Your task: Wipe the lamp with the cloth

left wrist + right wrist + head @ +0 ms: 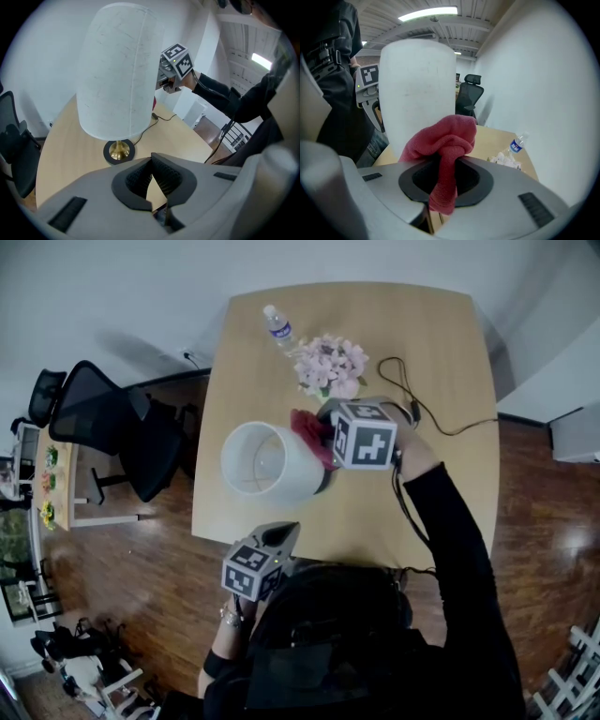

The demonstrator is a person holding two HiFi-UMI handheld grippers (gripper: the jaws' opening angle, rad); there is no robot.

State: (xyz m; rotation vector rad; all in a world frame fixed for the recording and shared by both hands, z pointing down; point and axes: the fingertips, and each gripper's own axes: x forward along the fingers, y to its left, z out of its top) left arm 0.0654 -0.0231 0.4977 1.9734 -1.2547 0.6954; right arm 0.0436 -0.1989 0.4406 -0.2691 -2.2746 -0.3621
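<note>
The lamp's white shade (267, 460) stands mid-table on a brass stem and round black base (119, 151). My right gripper (446, 180) is shut on a bunched red cloth (445, 145), and the cloth presses against the side of the shade (417, 93). From the head view the cloth (312, 432) sits between the shade and the right gripper's marker cube (366, 435). My left gripper (151, 180) is shut and holds nothing. It hovers at the table's near edge (281, 532), apart from the lamp and pointing toward its base.
A water bottle (278, 327) and a bunch of pink flowers (331, 365) lie at the table's far side. The lamp's black cable (441, 423) trails right across the wooden tabletop (441, 352). A black office chair (122, 432) stands left of the table.
</note>
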